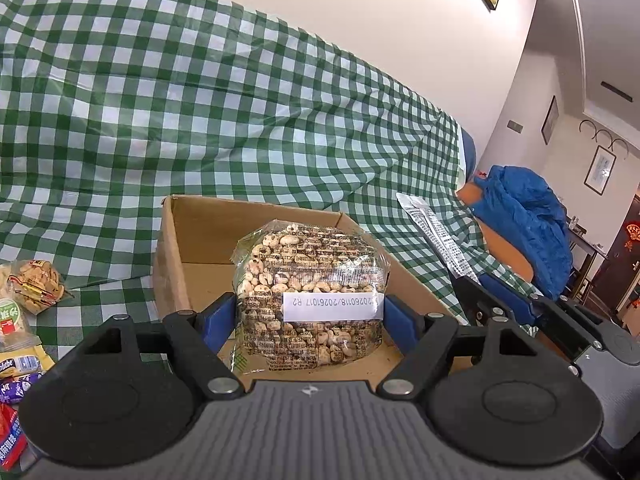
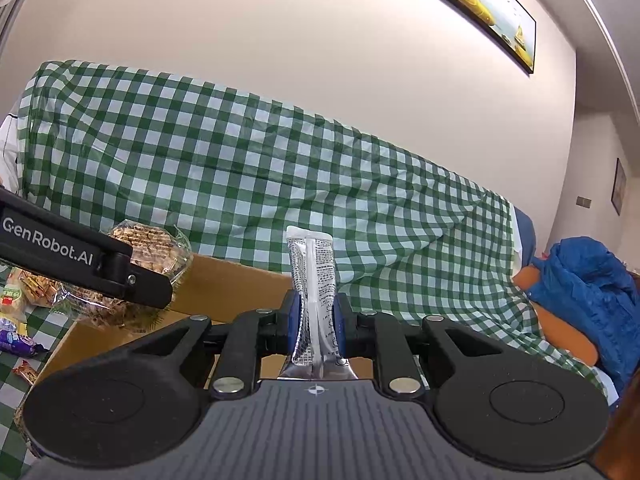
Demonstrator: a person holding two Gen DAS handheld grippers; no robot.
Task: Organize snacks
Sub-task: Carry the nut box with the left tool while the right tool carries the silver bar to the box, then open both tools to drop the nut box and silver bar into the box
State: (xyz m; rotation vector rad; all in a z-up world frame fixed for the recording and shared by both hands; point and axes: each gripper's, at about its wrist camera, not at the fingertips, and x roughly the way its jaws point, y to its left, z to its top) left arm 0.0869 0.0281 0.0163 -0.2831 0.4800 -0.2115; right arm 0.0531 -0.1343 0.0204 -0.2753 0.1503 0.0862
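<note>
My left gripper (image 1: 310, 316) is shut on a clear bag of puffed cereal snack (image 1: 310, 292) with a white date sticker, held over the open cardboard box (image 1: 200, 236). My right gripper (image 2: 316, 320) is shut on a narrow silver snack packet (image 2: 314, 280), held upright above the box's near edge (image 2: 232, 280). In the right wrist view the left gripper (image 2: 132, 276) and its bag (image 2: 148, 248) show at the left. In the left wrist view the silver packet (image 1: 436, 236) and the right gripper show at the right.
Loose snacks lie on the checked cloth at the left: a bag of biscuits (image 1: 36, 284), purple wrappers (image 1: 16, 388), a red packet (image 1: 10, 436). A green-checked cloth covers the sofa back (image 1: 240, 120). A blue jacket (image 1: 528, 220) lies at the right.
</note>
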